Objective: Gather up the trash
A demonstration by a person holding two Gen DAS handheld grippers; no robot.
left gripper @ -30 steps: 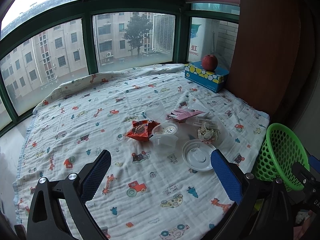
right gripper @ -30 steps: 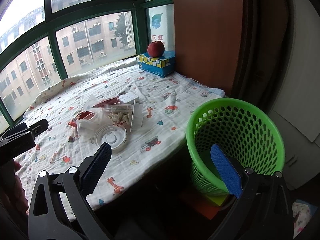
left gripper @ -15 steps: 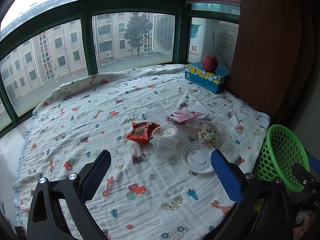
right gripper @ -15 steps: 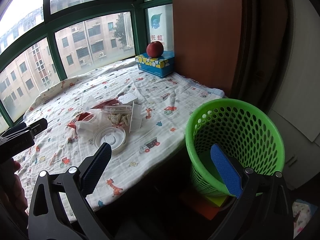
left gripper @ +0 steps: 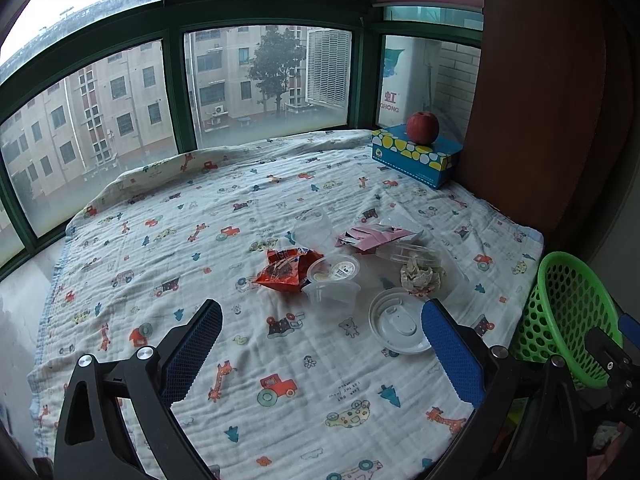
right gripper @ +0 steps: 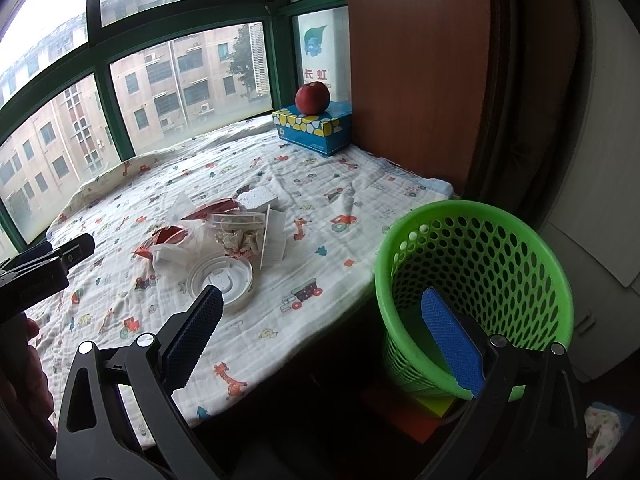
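Observation:
A pile of trash lies on the patterned cloth: a red snack wrapper [left gripper: 286,271], small clear cups [left gripper: 334,272], a white round lid [left gripper: 398,326], crumpled paper [left gripper: 420,276] and a pink wrapper [left gripper: 376,236]. The pile also shows in the right wrist view, with the lid [right gripper: 222,280] nearest. My left gripper [left gripper: 320,340] is open and empty, hovering short of the pile. My right gripper [right gripper: 320,320] is open and empty, between the bed edge and the green mesh basket [right gripper: 472,280]. The basket [left gripper: 568,316] stands off the bed's right edge.
A blue tissue box [left gripper: 412,158] with a red apple [left gripper: 423,127] on it stands at the far right corner by a brown wooden panel [left gripper: 532,100]. Green-framed windows [left gripper: 264,80] run along the back. A white cabinet [right gripper: 600,160] is right of the basket.
The left wrist view has drawn back slightly from the pile. The right gripper has shifted a little, so pile and basket sit slightly farther left. Both grippers stay open and empty.

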